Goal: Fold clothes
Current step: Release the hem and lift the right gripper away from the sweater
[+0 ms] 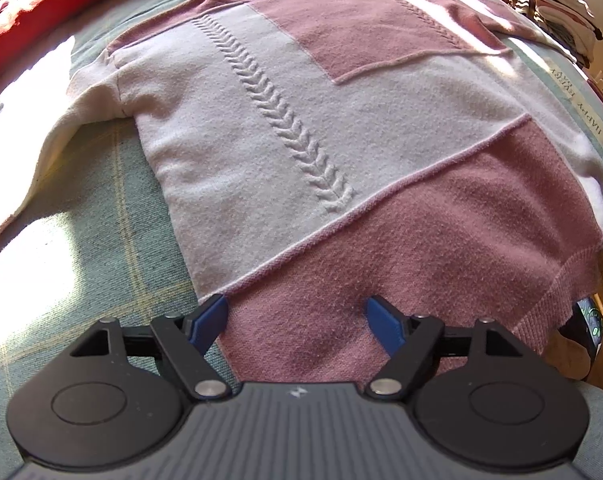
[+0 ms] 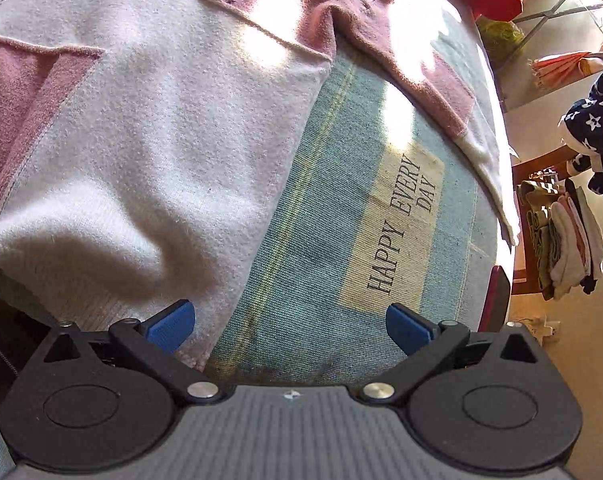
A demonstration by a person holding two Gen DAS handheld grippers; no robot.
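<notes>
A pink-and-white sweater lay spread flat on a bed covered by a pale green plaid bedspread, its hem hanging just over the near edge of the bed. The left gripper hung over the pink hem panel with its jaws spread, the blue fingertips apart and nothing pinched between them. The right gripper hung over the sweater's white side edge and the bare bedspread beside it, its jaws spread as wide as they go and holding nothing. A cream label reading "HAPPY EVERY DAY" was sewn on the bedspread between the sweater's body and its outstretched sleeve, which ran along the bed's far side edge. A red cloth sat bunched near the far corner of the bed, clear of the sweater. Beyond the bed's side edge stood a stack of folded clothes, with a navy star-printed garment just above it. Strong sunlight fell in patches across the sweater and bedspread.
</notes>
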